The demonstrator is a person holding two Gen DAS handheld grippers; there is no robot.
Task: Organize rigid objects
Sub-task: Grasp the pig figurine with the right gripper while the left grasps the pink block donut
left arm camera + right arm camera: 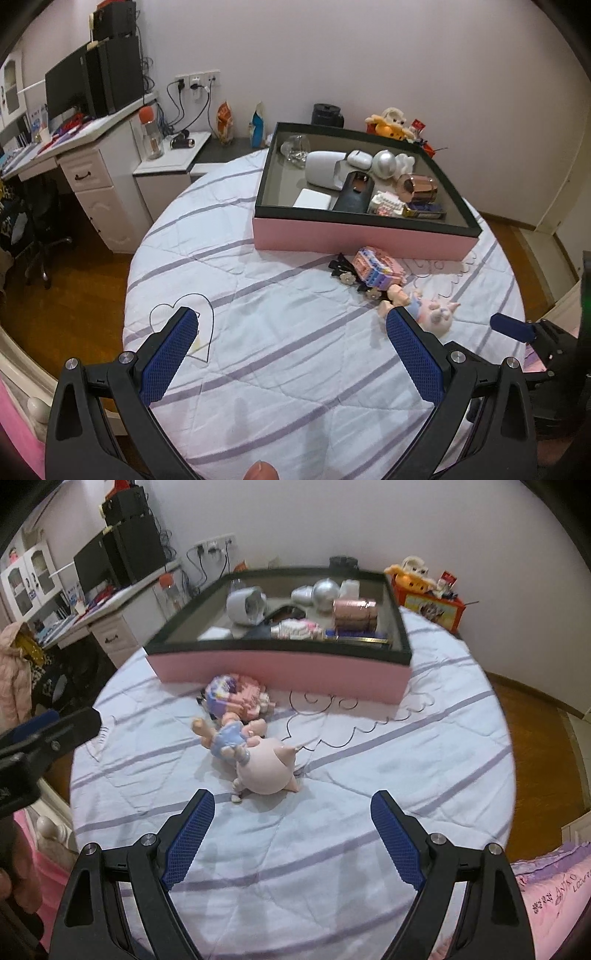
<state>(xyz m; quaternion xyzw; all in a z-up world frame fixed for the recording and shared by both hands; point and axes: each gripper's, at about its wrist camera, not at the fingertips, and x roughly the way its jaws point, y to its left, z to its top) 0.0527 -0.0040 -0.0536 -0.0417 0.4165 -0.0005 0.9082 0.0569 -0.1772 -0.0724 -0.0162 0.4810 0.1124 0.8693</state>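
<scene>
We see a pink doll [258, 760] with a big round head and blue dress lying on the bed; the pink box [280, 668] beyond holds a rose-gold can [354, 614] and silver ball [325, 590]; our right gripper [291, 834] gapes wide and empty, doll just ahead; left gripper [291, 350] likewise spread, doll past its right finger

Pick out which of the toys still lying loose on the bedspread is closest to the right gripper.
The pink doll with the big round head, lying just ahead of the right gripper. The pink block toy and black hair clips sit farther off, near the box.
</scene>
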